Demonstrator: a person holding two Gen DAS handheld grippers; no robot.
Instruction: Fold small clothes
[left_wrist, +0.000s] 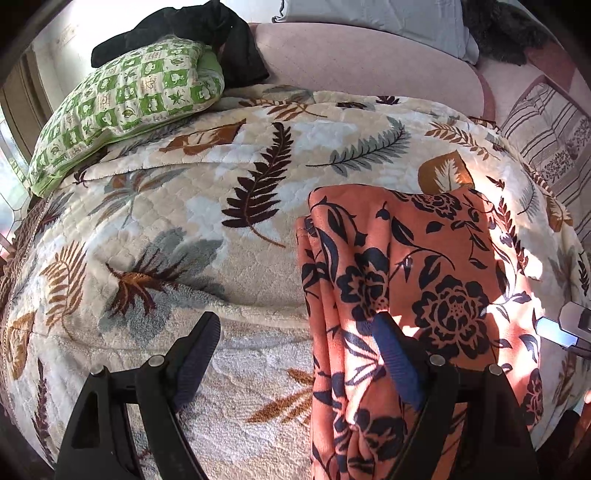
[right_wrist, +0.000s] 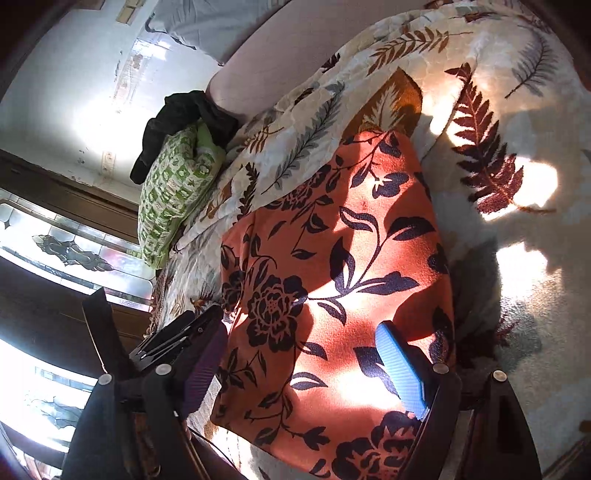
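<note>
An orange cloth with a dark floral print (left_wrist: 417, 280) lies folded on the leaf-patterned blanket (left_wrist: 207, 206). It also fills the middle of the right wrist view (right_wrist: 332, 266). My left gripper (left_wrist: 295, 332) is open and empty just above the cloth's left edge; its right finger (left_wrist: 397, 365) is over the cloth, its left finger over the blanket. My right gripper (right_wrist: 301, 350) is open and empty over the cloth's near part. The right gripper's tip shows at the right edge of the left wrist view (left_wrist: 565, 328).
A green and white patterned pillow (left_wrist: 125, 107) lies at the far left with a black garment (left_wrist: 207, 33) on it. A pink bolster (left_wrist: 369, 62) and a striped cushion (left_wrist: 550, 140) lie at the back. A window (right_wrist: 66, 251) is to the left.
</note>
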